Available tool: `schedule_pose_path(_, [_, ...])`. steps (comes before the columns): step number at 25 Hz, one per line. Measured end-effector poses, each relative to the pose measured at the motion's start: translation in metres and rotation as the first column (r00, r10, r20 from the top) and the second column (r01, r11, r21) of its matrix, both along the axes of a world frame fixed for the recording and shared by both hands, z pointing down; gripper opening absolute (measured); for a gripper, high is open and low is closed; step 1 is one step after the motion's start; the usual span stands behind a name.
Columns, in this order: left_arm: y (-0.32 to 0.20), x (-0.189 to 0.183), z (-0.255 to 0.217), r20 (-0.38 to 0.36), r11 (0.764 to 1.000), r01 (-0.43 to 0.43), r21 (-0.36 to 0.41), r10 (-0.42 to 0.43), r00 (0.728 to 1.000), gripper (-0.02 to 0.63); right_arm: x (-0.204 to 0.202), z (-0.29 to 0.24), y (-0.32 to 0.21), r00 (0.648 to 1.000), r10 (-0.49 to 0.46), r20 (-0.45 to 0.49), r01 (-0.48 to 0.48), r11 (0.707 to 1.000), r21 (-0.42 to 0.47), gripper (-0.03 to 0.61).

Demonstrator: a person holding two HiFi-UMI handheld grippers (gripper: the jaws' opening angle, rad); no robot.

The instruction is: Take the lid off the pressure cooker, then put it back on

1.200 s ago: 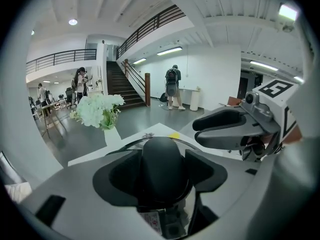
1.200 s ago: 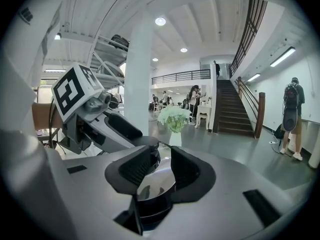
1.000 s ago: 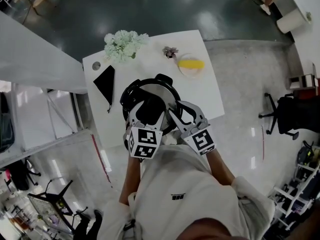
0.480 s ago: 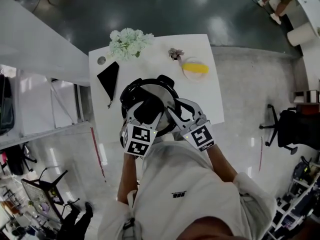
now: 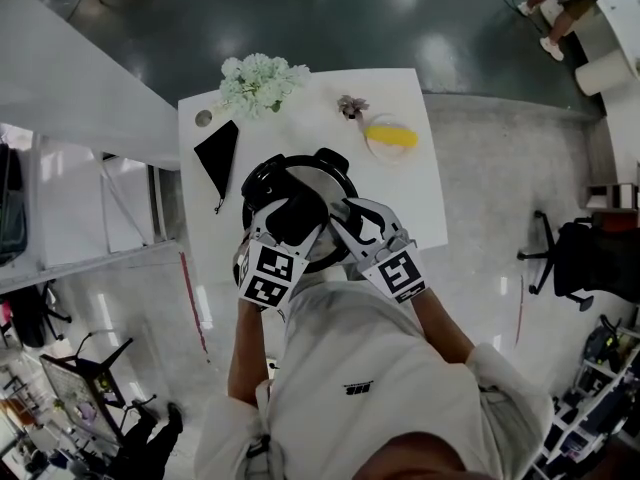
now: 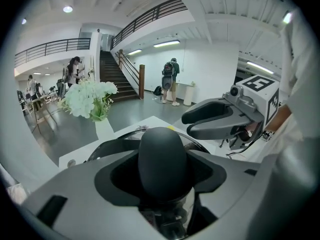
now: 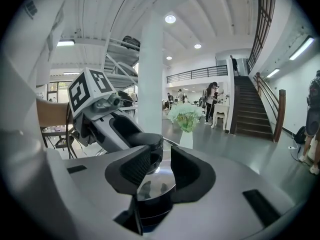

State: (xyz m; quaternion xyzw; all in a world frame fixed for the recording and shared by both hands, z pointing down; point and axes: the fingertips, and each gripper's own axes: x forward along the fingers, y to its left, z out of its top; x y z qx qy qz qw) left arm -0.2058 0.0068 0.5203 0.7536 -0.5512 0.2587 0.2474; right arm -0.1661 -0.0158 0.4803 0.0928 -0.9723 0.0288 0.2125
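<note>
A stainless-steel pressure cooker (image 5: pixel 312 180), its black-trimmed lid (image 5: pixel 318 173) in place, stands at the near middle of the white counter (image 5: pixel 425 208), directly before the person. The jaws of the left gripper (image 5: pixel 292 223) have just been closing and now clamp the lid's black domed knob (image 6: pixel 162 156). The jaws of the right gripper (image 5: pixel 352 218) stand apart over the lid's shiny near-right edge, pressing on nothing, while a bunch of white flowers (image 5: pixel 262 80) occupies the counter's far edge.

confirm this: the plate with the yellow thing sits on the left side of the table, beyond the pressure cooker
Wrong side: the plate with the yellow thing sits on the right side of the table, beyond the pressure cooker. The head view shows it.
</note>
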Motion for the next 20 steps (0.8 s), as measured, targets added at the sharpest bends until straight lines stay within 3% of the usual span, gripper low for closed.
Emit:
schedule_pose_path(10, [-0.0004,0.0013,0.001,-0.004,0.991,-0.135,0.005,0.135,0.991,0.288,-0.0022,0.0029,-0.004,0.999,0.04,-0.001,-0.04,0.999,0.002,0.129])
schedule_pose_path(20, [0.0007,0.0035,0.0005,-0.007,0.967,-0.253,0.014,0.253,0.967,0.288,-0.0009,0.002,-0.006,0.996,0.086,0.001,-0.086,0.996,0.008,0.129])
